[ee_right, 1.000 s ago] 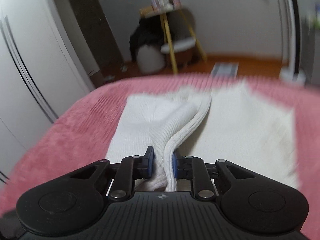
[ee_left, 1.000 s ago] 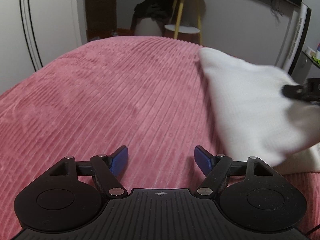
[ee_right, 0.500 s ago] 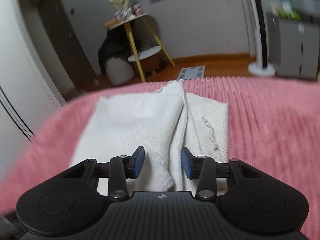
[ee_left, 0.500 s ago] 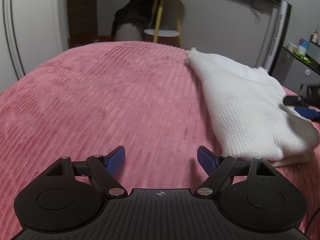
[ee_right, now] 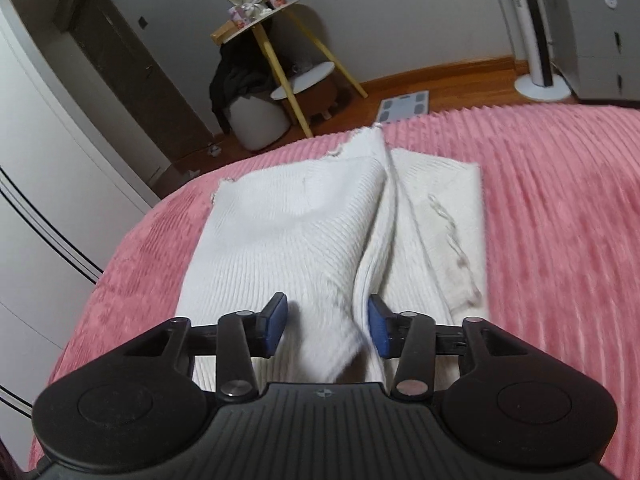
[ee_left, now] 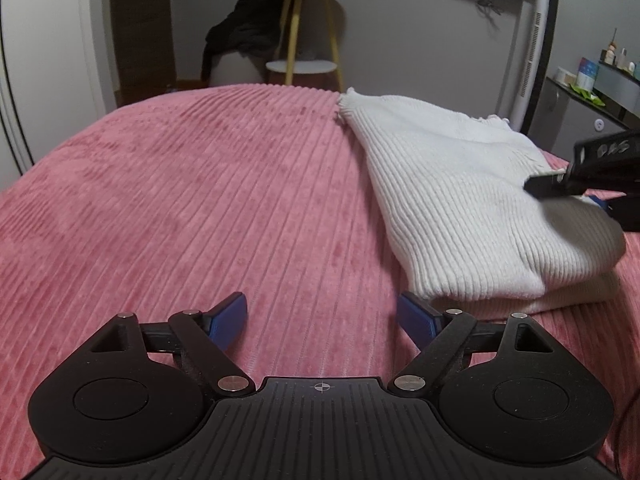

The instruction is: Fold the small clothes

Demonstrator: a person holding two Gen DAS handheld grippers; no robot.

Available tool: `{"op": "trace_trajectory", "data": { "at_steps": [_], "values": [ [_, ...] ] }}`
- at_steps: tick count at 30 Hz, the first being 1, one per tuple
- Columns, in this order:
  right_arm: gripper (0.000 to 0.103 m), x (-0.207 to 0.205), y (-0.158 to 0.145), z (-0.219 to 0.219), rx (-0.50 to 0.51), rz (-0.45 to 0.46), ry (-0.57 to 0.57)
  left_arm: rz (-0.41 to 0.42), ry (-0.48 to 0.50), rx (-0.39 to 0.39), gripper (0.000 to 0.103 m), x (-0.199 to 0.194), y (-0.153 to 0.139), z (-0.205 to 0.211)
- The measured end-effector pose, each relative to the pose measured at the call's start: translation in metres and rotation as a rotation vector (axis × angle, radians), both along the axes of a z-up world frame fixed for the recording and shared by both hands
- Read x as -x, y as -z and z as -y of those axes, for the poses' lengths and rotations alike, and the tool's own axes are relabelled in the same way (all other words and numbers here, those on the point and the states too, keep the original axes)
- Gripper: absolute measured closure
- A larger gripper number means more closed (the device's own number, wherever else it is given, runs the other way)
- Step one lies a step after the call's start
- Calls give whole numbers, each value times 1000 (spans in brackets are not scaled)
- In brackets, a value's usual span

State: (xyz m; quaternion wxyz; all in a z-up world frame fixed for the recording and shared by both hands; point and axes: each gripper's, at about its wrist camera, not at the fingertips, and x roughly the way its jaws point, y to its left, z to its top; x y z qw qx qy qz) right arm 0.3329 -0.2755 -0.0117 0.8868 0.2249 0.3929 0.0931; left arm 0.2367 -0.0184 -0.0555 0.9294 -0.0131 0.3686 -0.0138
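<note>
We see the white ribbed knit garment (ee_right: pixel 304 248) folded on the pink bedspread (ee_right: pixel 560 220). Our right hand-held gripper (ee_right: pixel 327 330) straddles its near fold, released, likely letting go; the left hand-held gripper (ee_left: pixel 322 316) waits released beside it.

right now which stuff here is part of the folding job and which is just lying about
Part of the job:
white knit garment
pink bedspread
left hand-held gripper, open
right hand-held gripper, open

Just lying about:
yellow-legged side table
black clothes
bathroom scale
</note>
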Motion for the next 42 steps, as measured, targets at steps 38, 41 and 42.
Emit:
{"op": "trace_trajectory", "data": {
  "at_steps": [38,41,42],
  "values": [
    [51,107,16,60,-266,-27,290,-6,111,50,12,5,-20,36],
    [57,109,33,64,-395,-22,316,-17,131,-16,20,0,-9,56],
    [62,109,37,65,-432,-22,320,-31,121,-21,25,-3,-6,59]
  ]
}}
